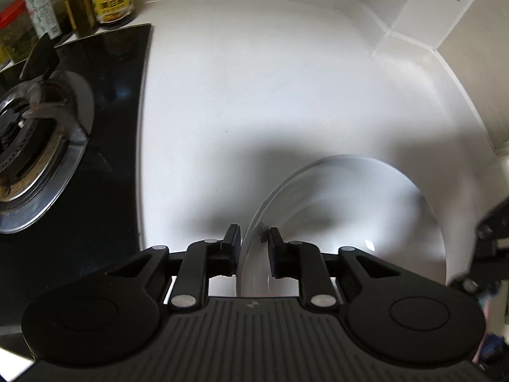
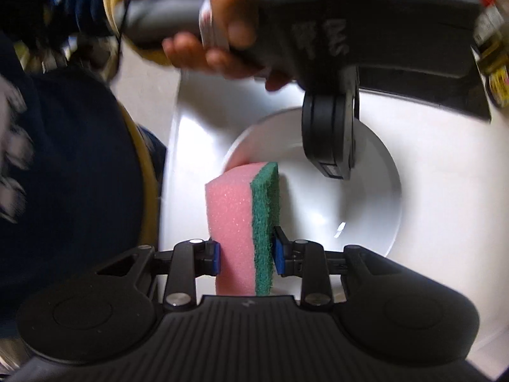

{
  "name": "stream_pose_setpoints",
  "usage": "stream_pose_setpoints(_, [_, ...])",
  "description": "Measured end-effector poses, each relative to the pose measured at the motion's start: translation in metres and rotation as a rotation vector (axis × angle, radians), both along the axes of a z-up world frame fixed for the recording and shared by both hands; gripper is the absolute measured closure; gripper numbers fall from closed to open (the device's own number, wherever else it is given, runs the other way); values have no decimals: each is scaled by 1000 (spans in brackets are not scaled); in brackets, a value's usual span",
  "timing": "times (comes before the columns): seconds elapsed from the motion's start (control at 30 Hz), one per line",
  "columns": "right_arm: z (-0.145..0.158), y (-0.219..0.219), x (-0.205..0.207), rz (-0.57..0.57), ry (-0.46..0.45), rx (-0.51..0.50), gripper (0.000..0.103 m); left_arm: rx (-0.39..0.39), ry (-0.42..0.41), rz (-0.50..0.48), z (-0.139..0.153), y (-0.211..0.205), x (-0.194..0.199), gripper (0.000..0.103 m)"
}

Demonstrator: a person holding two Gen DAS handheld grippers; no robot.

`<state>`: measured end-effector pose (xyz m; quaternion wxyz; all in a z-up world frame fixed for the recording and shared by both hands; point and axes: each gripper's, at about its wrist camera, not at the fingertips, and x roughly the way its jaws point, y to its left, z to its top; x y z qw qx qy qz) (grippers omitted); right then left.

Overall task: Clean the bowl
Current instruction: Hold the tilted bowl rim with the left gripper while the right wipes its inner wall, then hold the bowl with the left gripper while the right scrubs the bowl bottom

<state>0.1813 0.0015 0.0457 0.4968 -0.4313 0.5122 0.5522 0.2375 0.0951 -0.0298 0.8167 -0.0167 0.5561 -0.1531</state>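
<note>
A white bowl (image 1: 350,210) rests on the white counter (image 1: 254,79). My left gripper (image 1: 253,238) is shut on the bowl's near rim, one finger inside and one outside. In the right wrist view the same bowl (image 2: 366,203) lies ahead, with the left gripper (image 2: 334,165) clamped on its far rim from above. My right gripper (image 2: 245,251) is shut on a pink sponge with a green scouring side (image 2: 241,216). The sponge's far end reaches over the bowl's left rim.
A black gas hob with a steel burner (image 1: 35,146) lies left of the bowl. Sauce jars and bottles (image 1: 111,0) stand behind it. A tiled wall corner (image 1: 413,31) bounds the counter at the right. The person's body (image 2: 63,175) fills the left of the right wrist view.
</note>
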Motion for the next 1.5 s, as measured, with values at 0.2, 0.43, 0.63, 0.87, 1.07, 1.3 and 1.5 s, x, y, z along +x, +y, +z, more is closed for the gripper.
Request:
stream_pose_setpoints(0.2, [52,-28,22,-124,69,144,77,2,-2,1,1,1,-2,84])
stream_pose_setpoints(0.43, [13,-13,1,118,-361,-23,77,34,-44,86,25,12,-24,94])
stream_pose_setpoints(0.63, [-30,0,-15,250,-465,-31,77,78,-84,125,32,14,-46,96])
stream_pose_setpoints(0.87, [-35,-5,-23,227,-379,-95,76,118,-144,112,28,3,-48,92])
stream_pose_setpoints(1.07, [-8,-31,-15,44,-165,-39,76,100,-184,28,27,-24,-36,83])
stream_pose_setpoints(1.3, [26,-68,-4,-217,-58,78,77,90,-226,-123,23,-55,-9,77])
stream_pose_setpoints(1.5, [32,-71,4,-103,-306,-16,77,83,-158,-74,29,-42,-5,88])
